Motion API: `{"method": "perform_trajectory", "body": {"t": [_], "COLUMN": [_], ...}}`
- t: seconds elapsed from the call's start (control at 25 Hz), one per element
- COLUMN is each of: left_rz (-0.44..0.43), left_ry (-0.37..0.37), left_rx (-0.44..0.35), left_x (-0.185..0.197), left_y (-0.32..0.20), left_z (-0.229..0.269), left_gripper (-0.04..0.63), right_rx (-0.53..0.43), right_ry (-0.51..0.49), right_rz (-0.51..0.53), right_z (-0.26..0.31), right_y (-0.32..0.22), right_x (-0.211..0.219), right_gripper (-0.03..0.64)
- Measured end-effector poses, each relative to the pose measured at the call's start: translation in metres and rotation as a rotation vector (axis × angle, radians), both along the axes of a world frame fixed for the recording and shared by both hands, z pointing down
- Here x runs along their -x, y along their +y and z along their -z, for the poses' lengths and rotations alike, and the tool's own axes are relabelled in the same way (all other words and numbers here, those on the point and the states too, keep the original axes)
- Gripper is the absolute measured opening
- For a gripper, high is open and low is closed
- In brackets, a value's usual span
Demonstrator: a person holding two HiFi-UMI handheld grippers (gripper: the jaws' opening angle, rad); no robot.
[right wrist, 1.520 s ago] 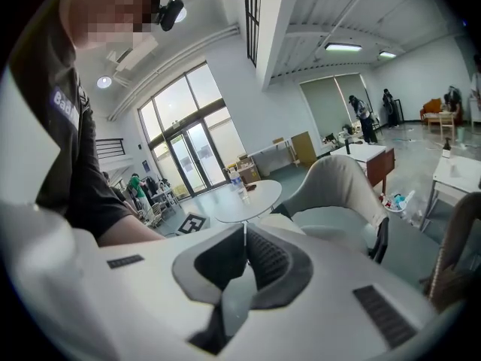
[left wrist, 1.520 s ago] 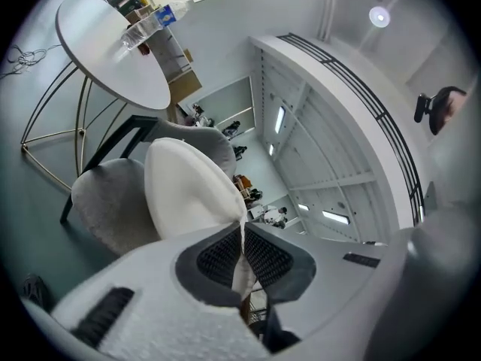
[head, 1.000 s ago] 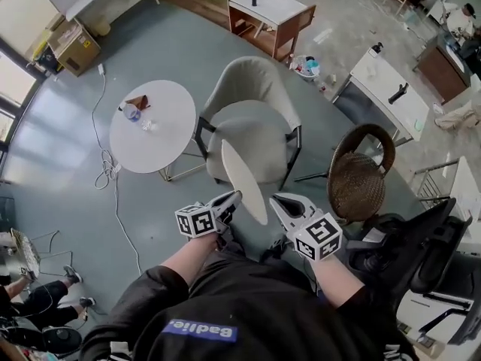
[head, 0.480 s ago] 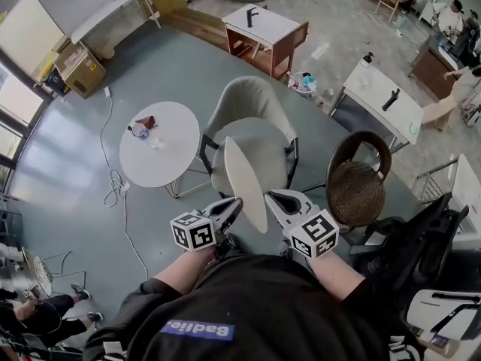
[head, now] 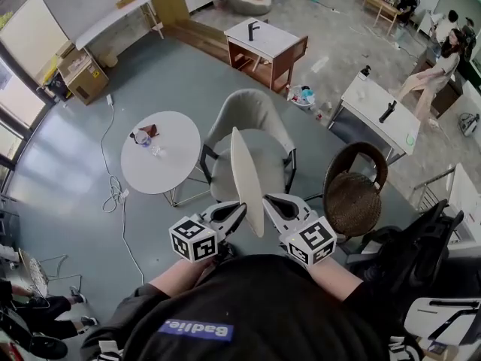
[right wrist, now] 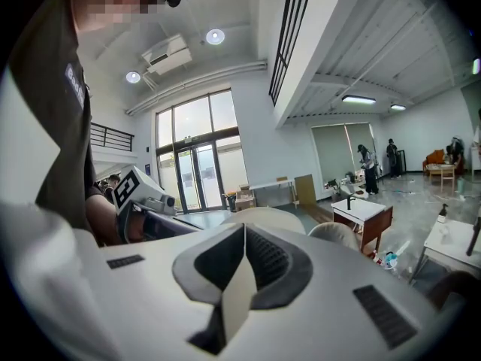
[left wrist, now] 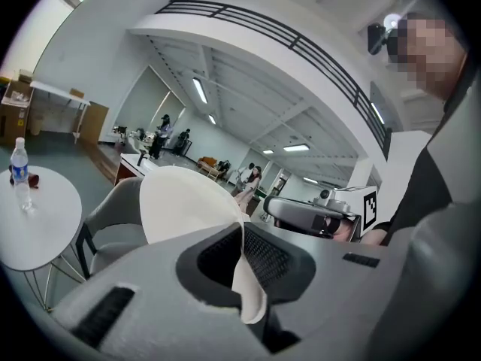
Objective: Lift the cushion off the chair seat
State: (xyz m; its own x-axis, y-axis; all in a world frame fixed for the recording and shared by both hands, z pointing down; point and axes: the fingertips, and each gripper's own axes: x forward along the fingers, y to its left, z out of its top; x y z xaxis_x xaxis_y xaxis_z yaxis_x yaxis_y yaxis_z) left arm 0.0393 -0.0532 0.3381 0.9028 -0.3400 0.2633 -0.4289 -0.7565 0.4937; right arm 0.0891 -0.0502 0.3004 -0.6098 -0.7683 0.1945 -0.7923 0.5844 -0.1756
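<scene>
— Where is the pale cream, round, flat cushion (head: 246, 177)?

— Off the grey padded armchair with dark metal legs (head: 254, 115). It is held on edge above the front of the armchair's seat. The head view shows it only as a thin upright sliver over that bare seat.

— And the grippers?

— The left gripper (head: 241, 208) pinches the cushion's near rim from the left and the right gripper (head: 267, 200) pinches it from the right. Their own views confirm the grip. In each, the jaws stand almost together with the fabric edge squeezed between the dark ribbed pads.

— What else do those views add?

— The left gripper view shows the cushion's broad face with the armchair behind it. It also shows a clear plastic water bottle (left wrist: 19, 173) on the round white table (left wrist: 52, 228) left of the armchair. The right gripper view shows the cushion nearly edge-on. Only the head view shows the brown wicker chair (head: 353, 190) to the right of the armchair.
</scene>
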Motion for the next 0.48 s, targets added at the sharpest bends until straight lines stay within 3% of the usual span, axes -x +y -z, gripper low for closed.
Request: {"method": "perform_trajectory", "body": {"t": [0.48], "left_rz": [-0.028], "left_ry": [-0.032], "left_rx": [-0.077], "left_x": [-0.009], "left_y": [0.017], "left_z": [0.02], "left_gripper": [0.026], "right_rx": [0.005], "right_ry": [-0.013], "right_rz": [0.019], "right_z": [-0.005], "right_y": [0.013], "right_x": [0.009], "right_gripper": [0.029]}}
